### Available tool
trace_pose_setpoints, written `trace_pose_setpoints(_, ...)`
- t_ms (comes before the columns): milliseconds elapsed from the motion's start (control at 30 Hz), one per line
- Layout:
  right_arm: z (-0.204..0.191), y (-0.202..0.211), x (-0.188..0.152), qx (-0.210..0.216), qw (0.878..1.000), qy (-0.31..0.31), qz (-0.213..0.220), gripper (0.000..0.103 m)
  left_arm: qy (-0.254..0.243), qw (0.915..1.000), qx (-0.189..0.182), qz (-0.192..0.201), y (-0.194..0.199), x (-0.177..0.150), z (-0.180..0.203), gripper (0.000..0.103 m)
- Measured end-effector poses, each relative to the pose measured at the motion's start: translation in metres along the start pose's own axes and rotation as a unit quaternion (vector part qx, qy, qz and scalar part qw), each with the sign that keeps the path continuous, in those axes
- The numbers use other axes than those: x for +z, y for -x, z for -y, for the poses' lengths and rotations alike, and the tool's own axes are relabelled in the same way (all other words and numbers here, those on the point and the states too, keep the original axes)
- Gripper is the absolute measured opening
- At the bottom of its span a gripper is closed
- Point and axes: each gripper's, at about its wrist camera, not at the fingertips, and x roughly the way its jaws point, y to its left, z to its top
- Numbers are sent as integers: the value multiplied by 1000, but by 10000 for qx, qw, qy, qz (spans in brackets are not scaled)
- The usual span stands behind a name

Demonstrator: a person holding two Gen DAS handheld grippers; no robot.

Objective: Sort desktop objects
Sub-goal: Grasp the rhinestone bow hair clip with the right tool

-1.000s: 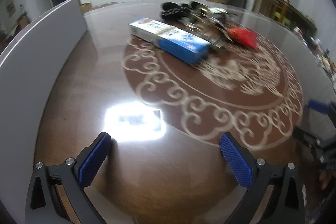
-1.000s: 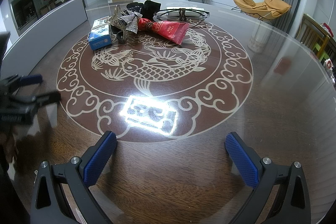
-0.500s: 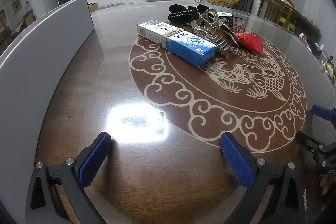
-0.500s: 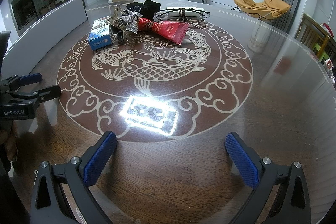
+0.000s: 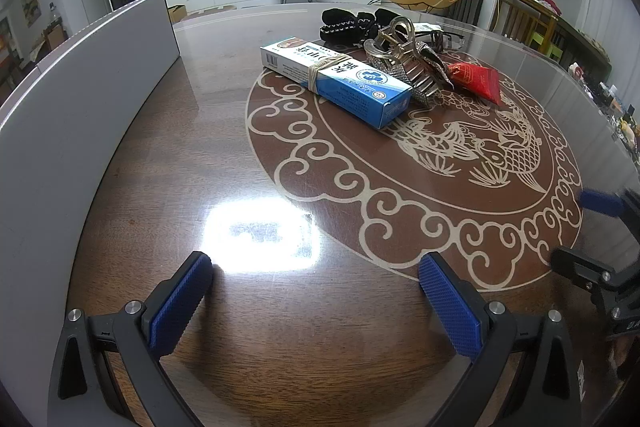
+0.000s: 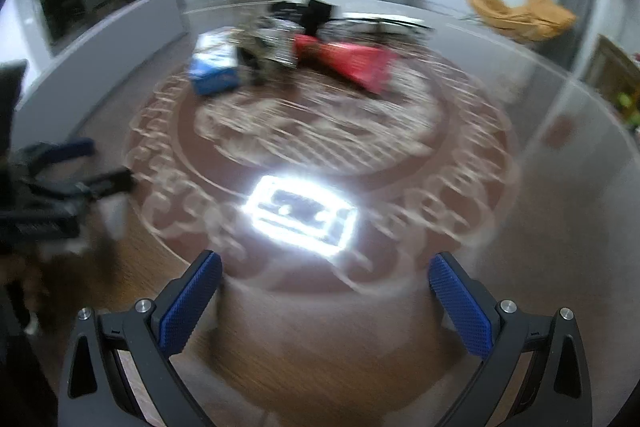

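Observation:
A blue and white box (image 5: 336,79) with a rubber band around it lies on the round table (image 5: 280,307), far ahead of my open left gripper (image 5: 316,291). Behind it sit a large metallic hair claw (image 5: 404,63), a red packet (image 5: 478,81) and black fabric items (image 5: 352,23). In the blurred right wrist view the same blue box (image 6: 212,69), red packet (image 6: 352,63) and claw (image 6: 272,45) lie at the far side, well beyond my open right gripper (image 6: 324,301). Both grippers hold nothing.
A grey curved panel (image 5: 80,99) borders the table on the left. The right gripper's fingers (image 5: 600,203) show at the right edge of the left wrist view; the left gripper (image 6: 60,167) shows at the left of the right wrist view. A bright lamp glare (image 5: 260,239) reflects off the tabletop.
The left wrist view has steadied and the box pile looks slightly nearer. The right wrist view has turned blurry, so the right gripper is moving. Both grippers stay open.

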Motion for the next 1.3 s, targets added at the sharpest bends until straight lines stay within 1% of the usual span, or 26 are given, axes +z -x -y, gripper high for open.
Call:
trace_pose_setpoints(67, -10, -12, 20, 382, 9993, 33, 2, 103, 0, 10000, 0, -1, 0, 0, 0, 103)
trace_pose_setpoints(100, -15, -20, 31, 456, 9989, 55, 9, 103, 0, 10000, 0, -1, 0, 0, 0, 103)
trace_pose_setpoints(200, -25, -42, 62, 543, 9984, 121, 21, 103, 0, 10000, -1, -1, 0, 0, 0, 103)
trace_pose_setpoints(267, -27, -60, 88, 573, 9984, 3, 19, 103, -1, 10000, -1, -1, 0, 0, 0, 103)
trace_pose_setpoints(367, -17, -76, 120, 722, 9953, -636, 130, 103, -2, 10000, -2, -1, -1, 0, 0, 103)
trace_pose_setpoints(433, -7, -85, 134, 954, 9885, -1160, 163, 103, -3, 10000, -2, 0, 0, 0, 0, 103)
trace_pose_setpoints(500, -5, -93, 144, 1052, 9840, -1426, 197, 103, -3, 10000, -2, -2, 0, 0, 0, 103)
trace_pose_setpoints(533, -6, -96, 148, 1087, 9831, -1461, 195, 99, -1, 10000, -2, -1, 0, 0, 0, 103)
trace_pose_setpoints(567, -9, -99, 153, 1064, 9836, -1440, 198, 91, -1, 10000, -2, -2, -1, 0, 0, 103)
trace_pose_setpoints(600, -13, -100, 157, 1006, 9858, -1332, 185, 77, -1, 10000, -2, -2, -1, 0, 0, 103)
trace_pose_setpoints(633, -16, -102, 159, 973, 9875, -1229, 149, 69, -1, 10000, -2, -2, -1, 0, 0, 103)
trace_pose_setpoints(733, -28, -101, 163, 668, 9938, -873, 159, 67, 5, 10000, -14, -1, -1, 0, 0, 103)
trace_pose_setpoints(800, -34, -98, 165, 564, 9957, -704, 212, 66, 5, 10000, -22, -1, -1, 0, 0, 103)
trace_pose_setpoints(833, -38, -98, 164, 631, 9961, -591, 199, 66, 5, 10000, -29, -1, 0, 0, 1, 103)
trace_pose_setpoints(900, -49, -97, 160, 938, 9950, -316, 97, 66, 0, 10000, -28, 3, 0, -1, 2, 103)
trace_pose_setpoints(967, -62, -93, 151, 1256, 9921, 20, -25, 64, 0, 10000, -27, 4, 0, -1, 2, 103)
trace_pose_setpoints(1000, -68, -91, 148, 1416, 9898, 155, -101, 61, 2, 10000, -24, 5, 1, -2, 3, 103)
trace_pose_setpoints(1033, -75, -86, 143, 1539, 9875, 301, -157, 61, 3, 10000, -21, 4, 0, -2, 2, 103)
trace_pose_setpoints(1067, -78, -84, 141, 1520, 9875, 374, -160, 61, 5, 10000, -18, 7, 1, -2, 2, 103)
trace_pose_setpoints(1133, -79, -75, 133, 1287, 9905, 479, -38, 61, 14, 10000, -14, 11, 2, -4, 3, 103)
trace_pose_setpoints(1233, -63, -64, 122, 839, 9956, 402, 101, 61, 17, 10000, -13, 13, 3, -5, 4, 103)
trace_pose_setpoints(1300, -53, -54, 111, 670, 9968, 396, 169, 61, 18, 10000, -14, 13, 3, -5, 3, 103)
